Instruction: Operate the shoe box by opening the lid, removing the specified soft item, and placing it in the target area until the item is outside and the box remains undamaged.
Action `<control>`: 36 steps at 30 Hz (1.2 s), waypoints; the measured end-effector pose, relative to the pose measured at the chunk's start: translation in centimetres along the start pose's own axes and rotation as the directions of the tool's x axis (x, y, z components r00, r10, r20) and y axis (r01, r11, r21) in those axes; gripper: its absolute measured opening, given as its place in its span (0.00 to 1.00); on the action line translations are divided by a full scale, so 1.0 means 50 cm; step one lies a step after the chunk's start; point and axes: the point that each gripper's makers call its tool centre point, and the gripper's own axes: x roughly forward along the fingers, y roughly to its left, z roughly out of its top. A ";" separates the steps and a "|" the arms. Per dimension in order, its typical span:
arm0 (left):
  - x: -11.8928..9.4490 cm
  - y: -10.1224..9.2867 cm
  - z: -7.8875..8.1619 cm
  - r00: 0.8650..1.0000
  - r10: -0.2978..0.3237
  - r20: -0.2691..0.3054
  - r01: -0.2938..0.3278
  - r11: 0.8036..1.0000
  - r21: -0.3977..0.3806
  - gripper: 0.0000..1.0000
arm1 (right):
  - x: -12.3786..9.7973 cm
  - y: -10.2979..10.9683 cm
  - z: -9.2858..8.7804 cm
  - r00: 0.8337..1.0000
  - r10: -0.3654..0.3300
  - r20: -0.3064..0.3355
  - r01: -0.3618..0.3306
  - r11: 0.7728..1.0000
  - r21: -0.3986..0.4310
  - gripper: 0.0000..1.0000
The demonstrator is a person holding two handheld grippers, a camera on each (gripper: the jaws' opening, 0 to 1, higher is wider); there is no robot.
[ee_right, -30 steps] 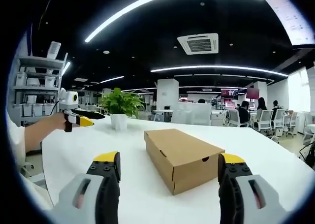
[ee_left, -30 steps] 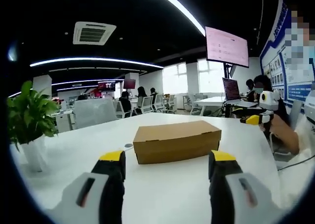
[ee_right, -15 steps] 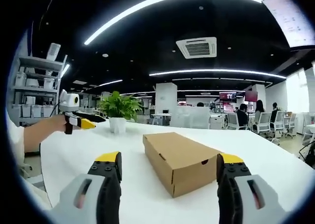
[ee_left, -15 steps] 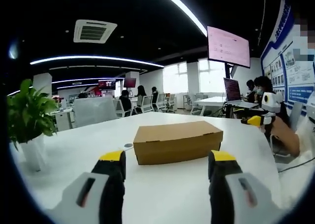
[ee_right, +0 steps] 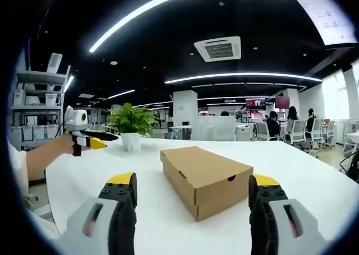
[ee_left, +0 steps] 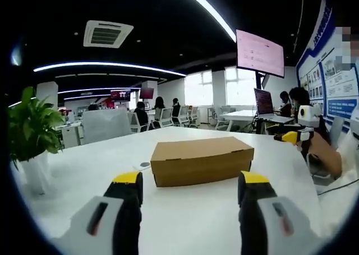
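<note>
Not much has moved since a second ago. My hands shifted a little, so the pictures slid a bit, but the shoe box [ee_left: 202,160] sits on the same spot of the white table [ee_left: 84,171], and its lid is still shut. I judge the job has not really started.

In the left gripper view, my left gripper [ee_left: 190,182] is at the bottom of the frame. Its jaws are wide apart and hold nothing. The box is in the middle of the frame, just past the yellow tips and not touching them. I see its long side, which runs from left to right across the picture.

In the right gripper view, my right gripper [ee_right: 190,183] is also spread wide and empty. The box [ee_right: 205,177] sits in the middle of the frame, above and between the jaws. Here it points away from me toward the upper left, and its short end, with a small dark hole, faces the lower right. It is near the tips but apart from them.

So the left gripper faces the long side and the right gripper faces the short end. Both look about as near to the box. I think the long edge is the better place to lift the lid.

A potted plant [ee_right: 133,123] stands in the left half of the right gripper view, well apart from the box. My other gripper [ee_right: 83,133] shows at the left edge there.
</note>
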 end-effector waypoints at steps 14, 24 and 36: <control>0.049 0.033 -0.006 1.000 -0.009 0.028 0.010 0.998 -0.061 0.75 | 0.028 0.006 0.014 0.999 0.002 0.032 -0.001 0.999 -0.042 0.85; 0.069 0.034 -0.002 1.000 -0.021 0.012 0.021 0.999 -0.024 0.77 | 0.034 -0.010 0.005 1.000 -0.022 0.010 0.022 1.000 -0.015 0.87; 0.080 0.053 0.013 0.999 -0.025 0.031 0.025 1.000 -0.011 0.71 | 0.051 0.003 0.017 0.999 -0.022 0.030 0.023 0.999 -0.043 0.88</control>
